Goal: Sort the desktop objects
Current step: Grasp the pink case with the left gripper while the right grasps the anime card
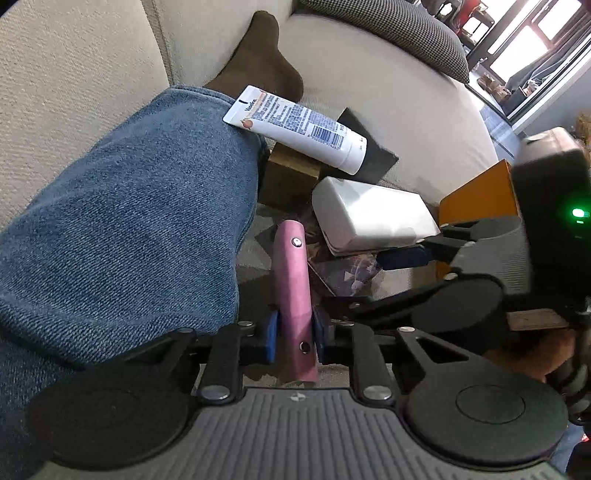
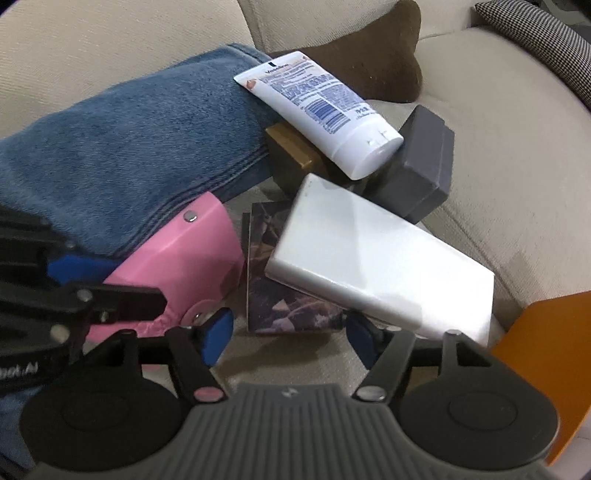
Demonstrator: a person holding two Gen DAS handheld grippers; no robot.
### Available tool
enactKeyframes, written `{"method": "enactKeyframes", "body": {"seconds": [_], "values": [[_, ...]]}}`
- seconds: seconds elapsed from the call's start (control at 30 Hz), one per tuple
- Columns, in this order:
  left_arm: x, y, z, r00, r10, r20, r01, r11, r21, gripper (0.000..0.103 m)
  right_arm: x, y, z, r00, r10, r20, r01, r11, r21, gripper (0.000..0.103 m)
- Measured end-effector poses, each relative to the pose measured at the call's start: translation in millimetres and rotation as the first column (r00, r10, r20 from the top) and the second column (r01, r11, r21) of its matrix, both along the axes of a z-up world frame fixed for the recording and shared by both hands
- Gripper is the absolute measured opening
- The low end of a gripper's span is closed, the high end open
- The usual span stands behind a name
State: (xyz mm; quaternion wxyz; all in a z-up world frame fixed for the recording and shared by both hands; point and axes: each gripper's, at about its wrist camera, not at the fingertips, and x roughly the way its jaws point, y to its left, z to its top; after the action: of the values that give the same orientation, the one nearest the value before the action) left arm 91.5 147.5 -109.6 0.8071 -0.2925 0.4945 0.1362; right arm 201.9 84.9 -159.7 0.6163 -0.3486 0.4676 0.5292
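Observation:
My left gripper point(image 1: 295, 334) is shut on a pink case point(image 1: 293, 280), its blue pads pressing both sides near the case's lower end. The same pink case point(image 2: 184, 258) shows at the left of the right wrist view. My right gripper point(image 2: 288, 339) stands open low over a dark patterned card point(image 2: 273, 295). A white rectangular box point(image 2: 380, 258) rests tilted on that card, its lower corner by the right pad. Nothing is pinched between the right fingers. A white lotion tube point(image 2: 317, 110) leans across a brown block point(image 2: 291, 155) and a grey box point(image 2: 417, 166).
All of it sits on a beige sofa point(image 2: 498, 147). A person's denim-clad leg point(image 1: 129, 203) with a brown sock point(image 1: 258, 59) lies close on the left, touching the tube's end. An orange panel point(image 2: 546, 332) stands at the right, a checked cushion point(image 1: 388, 33) behind.

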Motion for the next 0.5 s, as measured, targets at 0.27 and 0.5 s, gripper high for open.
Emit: {"method": "enactKeyframes", "body": {"seconds": [0.27,0.5], "values": [[4,1,-6,1.0,-0.009,-0.004,0.009,1.0,-0.005,0.023,2,9,-10,0.999,-0.038,-0.003,0.038,0.998,-0.048,0.06],[-8,-7,-6,1.0,-0.023,-0.017,0.023,1.0,0.0,0.021,-5,-17,-3,0.989,-0.121,-0.087,0.113,0.99,-0.085,0.059]]}}
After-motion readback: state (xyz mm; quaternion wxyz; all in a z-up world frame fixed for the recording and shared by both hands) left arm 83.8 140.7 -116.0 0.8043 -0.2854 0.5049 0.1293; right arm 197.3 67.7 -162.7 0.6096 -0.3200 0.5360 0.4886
